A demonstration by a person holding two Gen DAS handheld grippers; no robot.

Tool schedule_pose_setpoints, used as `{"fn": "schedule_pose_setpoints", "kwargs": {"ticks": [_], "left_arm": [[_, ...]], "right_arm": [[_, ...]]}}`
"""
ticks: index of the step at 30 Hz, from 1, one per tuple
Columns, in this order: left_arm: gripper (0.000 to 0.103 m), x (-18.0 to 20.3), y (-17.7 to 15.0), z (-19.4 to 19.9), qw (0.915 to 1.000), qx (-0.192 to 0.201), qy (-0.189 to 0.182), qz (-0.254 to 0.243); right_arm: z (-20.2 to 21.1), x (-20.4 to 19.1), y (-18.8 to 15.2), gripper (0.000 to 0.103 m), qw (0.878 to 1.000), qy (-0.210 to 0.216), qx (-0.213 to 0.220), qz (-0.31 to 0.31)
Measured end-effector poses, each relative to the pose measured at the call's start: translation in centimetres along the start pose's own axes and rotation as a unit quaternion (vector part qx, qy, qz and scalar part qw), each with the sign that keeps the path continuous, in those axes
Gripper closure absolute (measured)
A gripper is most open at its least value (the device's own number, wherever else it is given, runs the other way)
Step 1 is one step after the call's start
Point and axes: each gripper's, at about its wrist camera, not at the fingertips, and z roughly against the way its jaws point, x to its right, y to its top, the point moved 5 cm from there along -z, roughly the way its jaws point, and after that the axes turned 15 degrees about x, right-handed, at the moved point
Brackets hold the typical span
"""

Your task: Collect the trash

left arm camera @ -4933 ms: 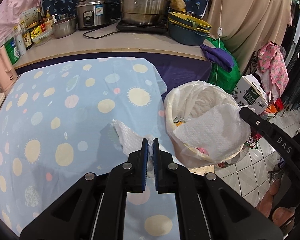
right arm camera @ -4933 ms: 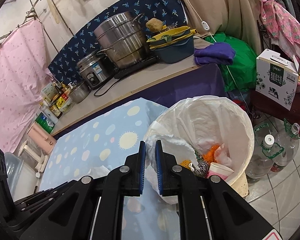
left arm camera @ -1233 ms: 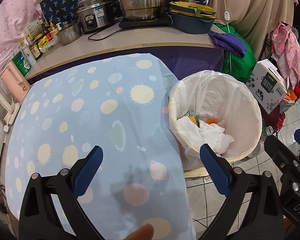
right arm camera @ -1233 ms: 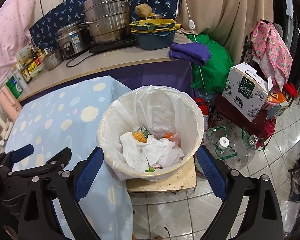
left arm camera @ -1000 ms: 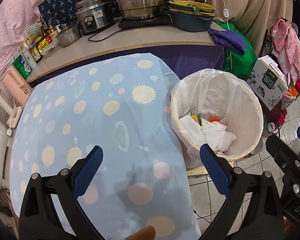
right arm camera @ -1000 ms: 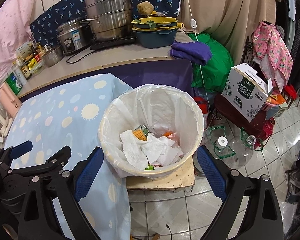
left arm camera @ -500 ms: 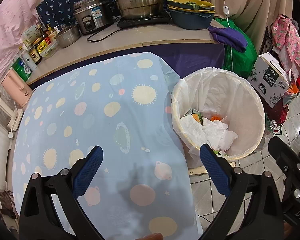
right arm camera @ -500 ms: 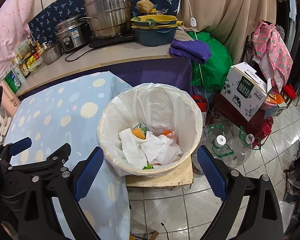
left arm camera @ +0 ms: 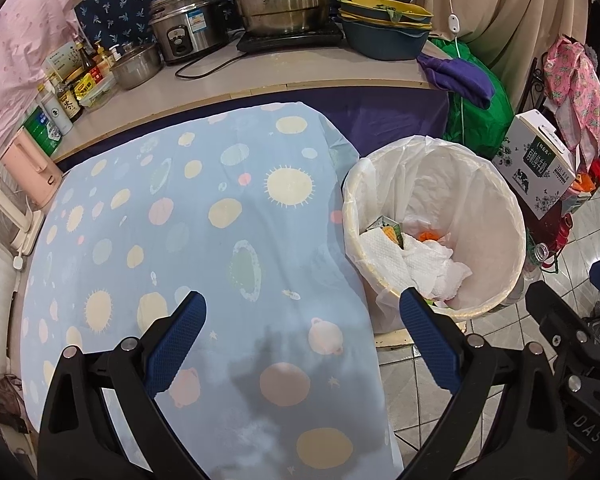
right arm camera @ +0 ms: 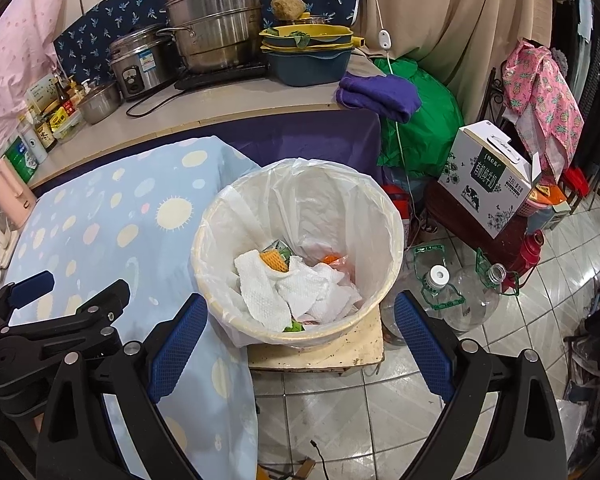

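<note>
Your left gripper (left arm camera: 302,314) is spread wide with nothing between its blue pads, and it hangs over the near end of the tablecloth (left arm camera: 180,208), the pale blue one printed with suns and planets. Its camera takes in the full width of that cloth. Beyond it on the left you have bottles (left arm camera: 56,108) and a pink jug (left arm camera: 30,160) along the counter edge, then a rice cooker (left arm camera: 184,30) and a large steel pot (left arm camera: 280,0) further along.

The bin (left arm camera: 512,216), lined with a white bag, stands just beside the table's right edge on a low stand. From this view the paper towels (left arm camera: 416,260) lie in the bottom of it, with orange scraps partly showing among them.

Your right gripper (right arm camera: 300,320) is likewise spread wide and holds nothing. Its view is centred on the bin (right arm camera: 396,240) and looks straight down into the paper towels (right arm camera: 296,288). It shows what the left view does not: the stained stand (right arm camera: 320,352) under the bin, two clear plastic bottles (right arm camera: 448,296) on the tiled floor to the right, and the left gripper's body at lower left. The milk carton box (right arm camera: 488,176) appears in both views.
</note>
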Motion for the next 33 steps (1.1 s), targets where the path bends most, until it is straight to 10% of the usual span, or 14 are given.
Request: {"fn": "schedule_pose_setpoints", "kwargs": {"ticks": [33], "left_arm": [[0.011, -0.33, -0.74, 0.78, 1.0, -0.005, -0.004, -0.005]], "right_arm": [[0.83, 0.08, -0.42, 0.012, 1.0, -0.006, 0.001, 0.005]]}}
